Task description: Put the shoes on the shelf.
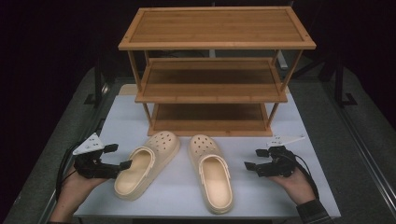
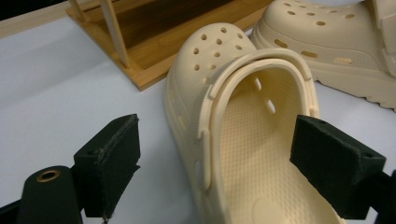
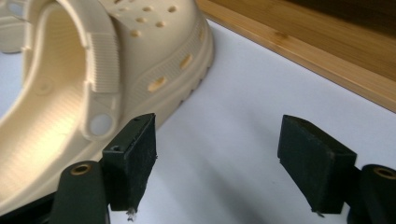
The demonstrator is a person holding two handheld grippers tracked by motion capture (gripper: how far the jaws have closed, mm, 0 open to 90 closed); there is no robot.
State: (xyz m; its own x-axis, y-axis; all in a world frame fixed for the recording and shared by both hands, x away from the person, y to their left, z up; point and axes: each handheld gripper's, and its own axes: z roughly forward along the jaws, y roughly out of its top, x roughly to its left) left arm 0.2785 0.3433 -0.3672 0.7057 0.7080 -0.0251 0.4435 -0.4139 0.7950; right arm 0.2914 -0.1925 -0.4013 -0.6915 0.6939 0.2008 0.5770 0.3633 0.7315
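Two tongs, left (image 1: 120, 157) and right (image 1: 254, 158), both gape empty. Two cream clogs (image 1: 147, 163) (image 1: 211, 170) lie on one worktop (image 1: 121, 121) before one three-tier rack (image 1: 212, 70)

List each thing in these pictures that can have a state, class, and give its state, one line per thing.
Left clog: lying on the table, toe towards the rack, strap forward, one wall between the open jaws.
Right clog: flat on the table, untouched, strap forward.
Rack: upright, all three shelves bare.
Left gripper: open, astride the left clog's wall.
Right gripper: open, holding nothing, beside the right clog.
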